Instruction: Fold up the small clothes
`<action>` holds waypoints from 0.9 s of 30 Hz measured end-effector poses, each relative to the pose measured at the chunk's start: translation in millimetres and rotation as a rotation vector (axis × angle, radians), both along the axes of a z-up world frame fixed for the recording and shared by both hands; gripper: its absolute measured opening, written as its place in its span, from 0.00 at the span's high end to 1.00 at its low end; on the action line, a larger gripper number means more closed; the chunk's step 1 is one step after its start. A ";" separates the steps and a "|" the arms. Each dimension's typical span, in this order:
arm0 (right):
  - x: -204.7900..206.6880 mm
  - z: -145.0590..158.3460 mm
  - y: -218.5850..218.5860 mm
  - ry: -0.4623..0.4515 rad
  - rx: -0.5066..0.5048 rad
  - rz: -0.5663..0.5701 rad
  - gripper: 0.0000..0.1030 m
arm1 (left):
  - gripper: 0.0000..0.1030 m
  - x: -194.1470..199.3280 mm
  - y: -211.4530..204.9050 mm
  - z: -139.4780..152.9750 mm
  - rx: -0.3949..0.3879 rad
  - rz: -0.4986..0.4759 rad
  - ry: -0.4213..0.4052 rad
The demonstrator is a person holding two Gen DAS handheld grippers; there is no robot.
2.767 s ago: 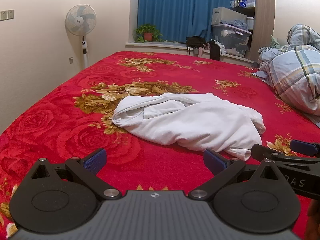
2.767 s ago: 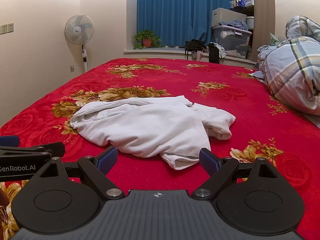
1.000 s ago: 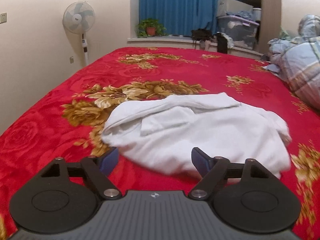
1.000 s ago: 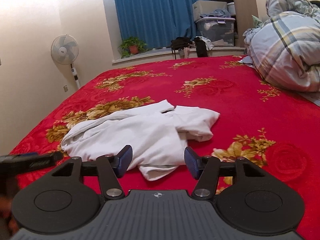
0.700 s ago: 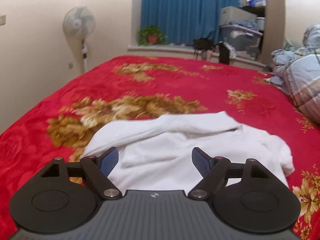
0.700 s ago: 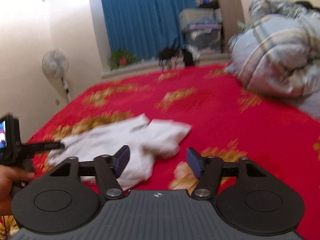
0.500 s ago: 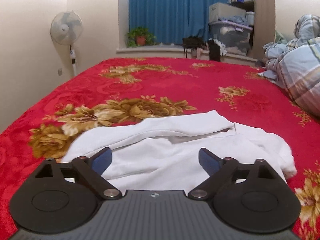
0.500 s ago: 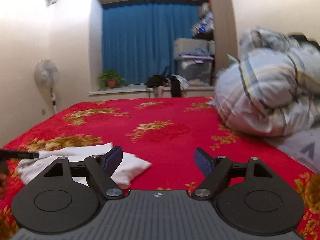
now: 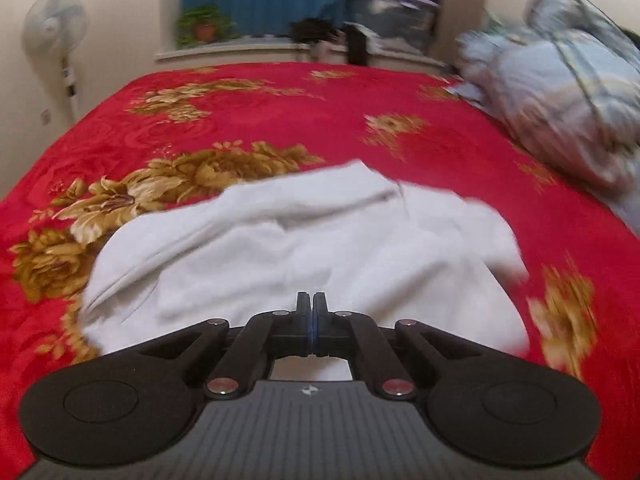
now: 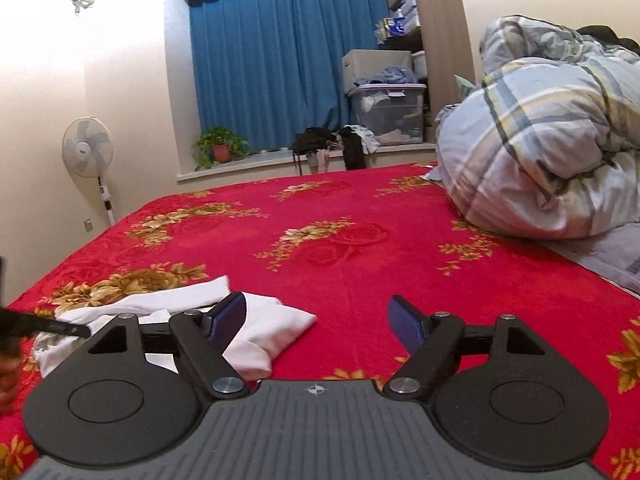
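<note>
A crumpled white garment [image 9: 304,248] lies on the red flowered bedspread [image 9: 248,112]. My left gripper [image 9: 312,308] is tipped down onto its near part with the jaws closed together; the fingertips press into the cloth, and the pinch itself is hidden behind them. In the right wrist view only the garment's right end [image 10: 276,322] shows, low on the left. My right gripper [image 10: 316,320] stands open beside that end, with bare bedspread between its blue pads [image 10: 404,322]. The left gripper's black finger [image 10: 44,326] reaches the cloth from the left edge.
A bundled plaid duvet [image 10: 552,152] fills the bed's right side. Beyond the bed are a standing fan [image 10: 87,152], a potted plant [image 10: 219,146], a storage bin [image 10: 386,114] and blue curtains [image 10: 272,60]. A hand [image 10: 8,376] shows at the left edge.
The left gripper went from wide open to closed and tipped down onto the garment. The right gripper swung to the right, so the garment slid to the left of its view, and its jaws widened.
</note>
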State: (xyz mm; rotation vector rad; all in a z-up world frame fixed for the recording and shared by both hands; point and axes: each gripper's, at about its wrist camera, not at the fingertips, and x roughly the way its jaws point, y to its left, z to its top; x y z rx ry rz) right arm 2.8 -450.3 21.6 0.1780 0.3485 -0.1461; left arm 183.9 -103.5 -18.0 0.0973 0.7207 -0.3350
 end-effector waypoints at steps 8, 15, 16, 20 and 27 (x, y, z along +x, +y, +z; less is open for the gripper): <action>9.5 11.8 44.1 0.018 0.056 0.045 0.23 | 1.00 -117.7 101.5 -10.9 0.101 0.022 0.163; 30.1 0.7 61.6 0.097 0.109 0.062 0.23 | 0.59 -112.6 148.7 -1.1 -0.093 0.138 0.142; 35.7 -1.3 63.7 0.115 0.127 0.055 0.25 | 0.33 -105.1 146.4 -1.2 -0.137 0.149 0.134; 54.3 -11.3 77.4 0.173 0.168 0.058 0.30 | 0.18 -72.0 110.4 -16.7 -0.203 0.158 0.154; 87.5 -37.2 86.5 0.300 0.220 0.048 0.30 | 0.95 -44.1 63.1 -63.9 -0.091 0.017 0.272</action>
